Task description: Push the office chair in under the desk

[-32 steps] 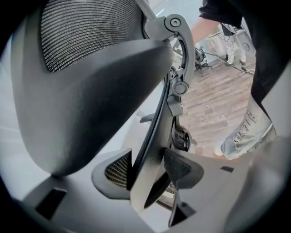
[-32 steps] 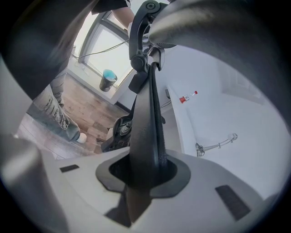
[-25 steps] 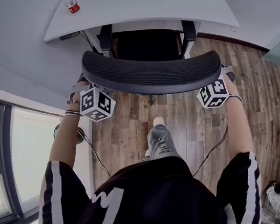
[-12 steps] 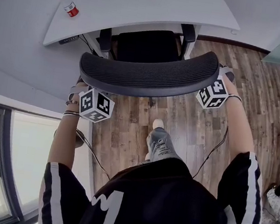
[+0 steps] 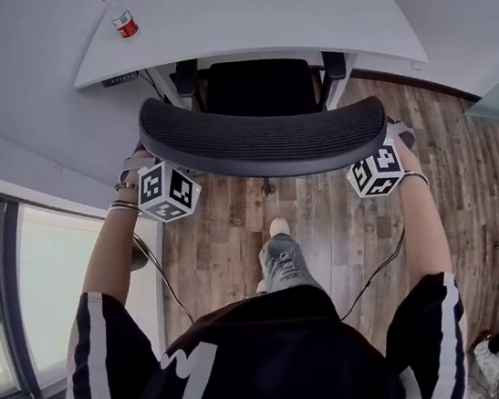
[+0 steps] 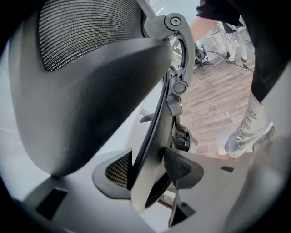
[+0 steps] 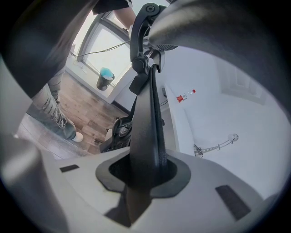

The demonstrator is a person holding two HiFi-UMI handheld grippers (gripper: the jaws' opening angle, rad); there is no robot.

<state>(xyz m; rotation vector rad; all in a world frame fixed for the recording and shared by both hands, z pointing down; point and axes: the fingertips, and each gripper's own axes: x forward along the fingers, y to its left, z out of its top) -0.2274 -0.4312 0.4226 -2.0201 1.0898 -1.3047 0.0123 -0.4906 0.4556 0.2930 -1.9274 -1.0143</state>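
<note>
- The chair faces the white table. Its seat is partly under the table's edge and its armrests are at that edge. Its curved mesh back stands out over the wooden floor.
- The left claw is clamped on the rim of the chair's back at its left end, with one pad pressing each side of the rim.
- The right claw is closed on the rim at the back's right end, and the dark frame fills the gap between its jaws.
- A small bottle with a red cap lies on the table near its left end, well apart from the chair.
- The person's shoe is on the floor behind the chair.
</note>
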